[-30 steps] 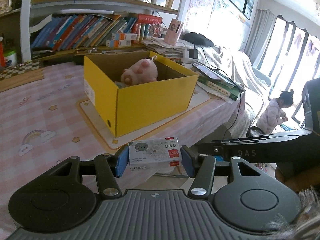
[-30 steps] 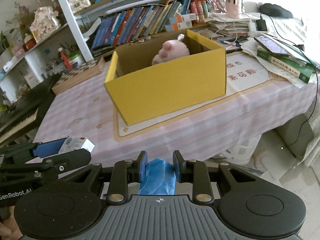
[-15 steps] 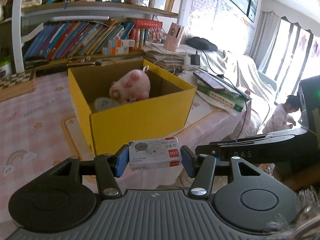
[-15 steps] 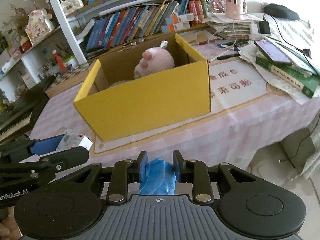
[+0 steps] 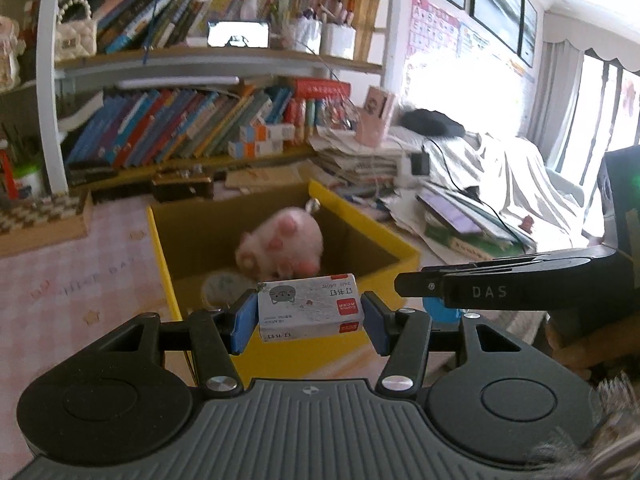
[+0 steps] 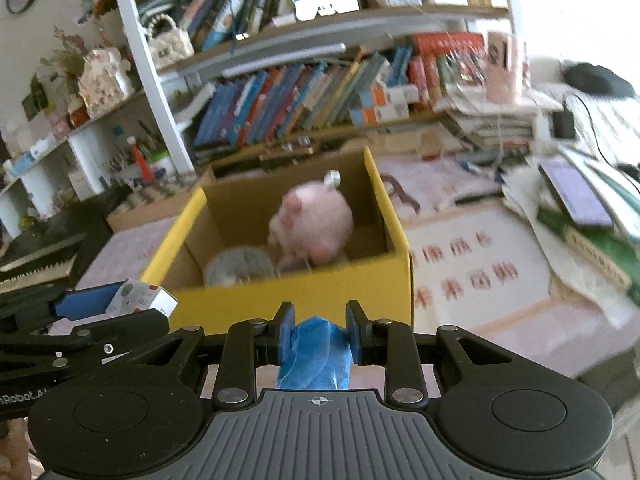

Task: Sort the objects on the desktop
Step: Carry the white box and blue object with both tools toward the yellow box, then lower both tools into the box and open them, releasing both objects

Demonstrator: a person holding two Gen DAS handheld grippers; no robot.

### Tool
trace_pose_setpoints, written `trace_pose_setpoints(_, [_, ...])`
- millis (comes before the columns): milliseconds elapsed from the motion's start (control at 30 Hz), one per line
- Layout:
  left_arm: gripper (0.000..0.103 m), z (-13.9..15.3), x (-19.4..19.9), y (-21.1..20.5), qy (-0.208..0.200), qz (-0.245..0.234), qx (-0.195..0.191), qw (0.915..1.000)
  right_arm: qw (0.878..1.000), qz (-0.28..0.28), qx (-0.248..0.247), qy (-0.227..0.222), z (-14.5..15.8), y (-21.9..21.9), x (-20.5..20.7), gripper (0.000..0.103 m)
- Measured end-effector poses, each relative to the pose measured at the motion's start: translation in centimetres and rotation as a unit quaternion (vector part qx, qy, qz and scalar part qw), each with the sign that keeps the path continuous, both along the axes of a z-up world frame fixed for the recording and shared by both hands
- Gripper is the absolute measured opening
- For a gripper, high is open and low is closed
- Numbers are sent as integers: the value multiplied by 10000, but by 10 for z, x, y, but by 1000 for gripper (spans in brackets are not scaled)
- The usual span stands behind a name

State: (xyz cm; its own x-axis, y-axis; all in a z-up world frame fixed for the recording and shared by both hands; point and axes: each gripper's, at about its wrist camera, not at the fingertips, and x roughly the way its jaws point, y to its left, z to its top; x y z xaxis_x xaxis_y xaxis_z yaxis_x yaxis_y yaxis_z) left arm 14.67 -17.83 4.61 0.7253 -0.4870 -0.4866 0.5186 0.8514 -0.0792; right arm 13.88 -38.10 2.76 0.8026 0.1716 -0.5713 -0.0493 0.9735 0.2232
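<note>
A yellow cardboard box (image 5: 400,254) (image 6: 304,300) stands open on the table. Inside lie a pink plush pig (image 5: 284,248) (image 6: 316,226) and a grey round thing (image 6: 240,266). My left gripper (image 5: 310,318) is shut on a small white staple box (image 5: 310,312), held just above the box's near wall; the staple box also shows in the right wrist view (image 6: 140,298). My right gripper (image 6: 320,334) is shut on a crumpled blue plastic item (image 6: 316,352), held at the near wall of the yellow box.
A pink checked tablecloth (image 5: 80,264) covers the table. Stacked books, papers and a tablet (image 6: 576,200) lie at the right. Bookshelves (image 5: 192,120) rise behind the table. A checkered board (image 5: 40,216) sits at the far left.
Both grippers have risen and moved forward toward the yellow box, so its inside is now in view. Both keep their hold.
</note>
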Motion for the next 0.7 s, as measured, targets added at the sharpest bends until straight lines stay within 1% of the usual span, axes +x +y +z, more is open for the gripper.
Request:
trace_pose_setpoints(200, [52, 9, 22, -7, -269, 264, 13, 9993, 9989, 369, -162, -248, 11, 0, 32, 27])
trace_pose_setpoints(400, [52, 4, 57, -20, -263, 500, 163, 9983, 9952, 746, -565, -291, 7, 9, 70, 27])
trace_pose_setpoints(500, [52, -5, 75, -30, -169, 497, 394, 9978, 9923, 934, -797, -132, -4, 16, 90, 27])
trace_pose_setpoints(600, [52, -16, 92, -37, 6, 418, 643, 9971, 9876, 1183, -1027, 104, -15, 23, 106, 27])
trace_pose_setpoints(700, [52, -26, 102, -40, 190, 363, 789, 9960, 9822, 1418, -1188, 322, -24, 28, 117, 27])
